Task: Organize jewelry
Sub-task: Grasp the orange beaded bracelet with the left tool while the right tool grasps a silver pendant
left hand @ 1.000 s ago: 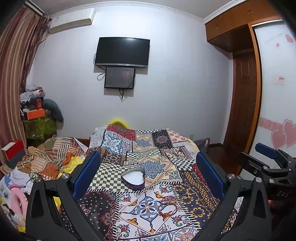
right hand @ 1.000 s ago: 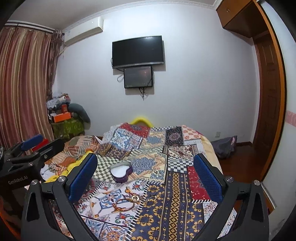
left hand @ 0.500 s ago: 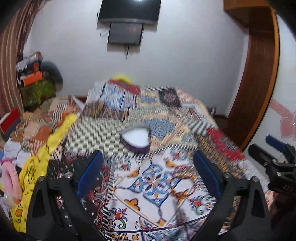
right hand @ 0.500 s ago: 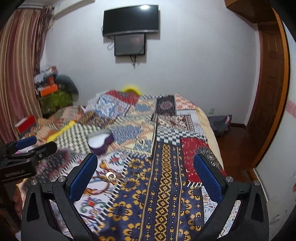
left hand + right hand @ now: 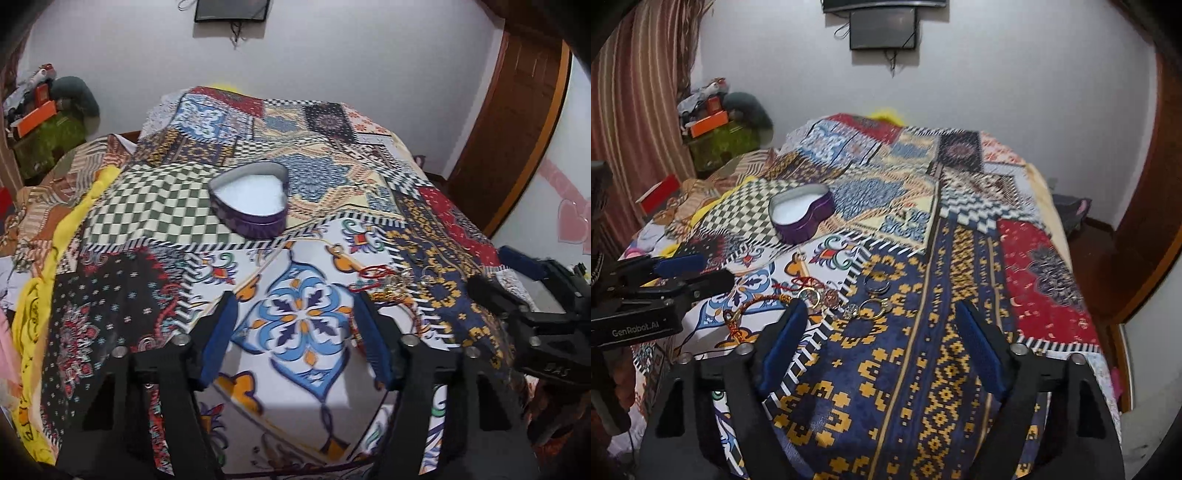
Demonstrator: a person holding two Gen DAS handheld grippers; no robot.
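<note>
A purple heart-shaped tin [image 5: 251,201] with a white inside sits open on the patterned bedspread; it also shows in the right wrist view [image 5: 800,213]. A small heap of jewelry [image 5: 827,297], with a red cord bracelet, rings and a gold hoop [image 5: 872,309], lies on the spread nearer than the tin; it also shows in the left wrist view [image 5: 388,282]. A silver ring [image 5: 876,286] lies beside it. My left gripper [image 5: 295,339] is open and empty, left of the jewelry. My right gripper [image 5: 881,345] is open and empty, just short of the jewelry.
The patchwork bedspread [image 5: 960,266] covers the whole bed. Clothes and a yellow cloth [image 5: 59,236] are piled at the bed's left side. A wooden door [image 5: 513,122] stands at the right. A TV hangs on the far wall.
Both grippers have tilted down and moved in over the bed toward the jewelry. Both sets of fingers have narrowed but stay open.
</note>
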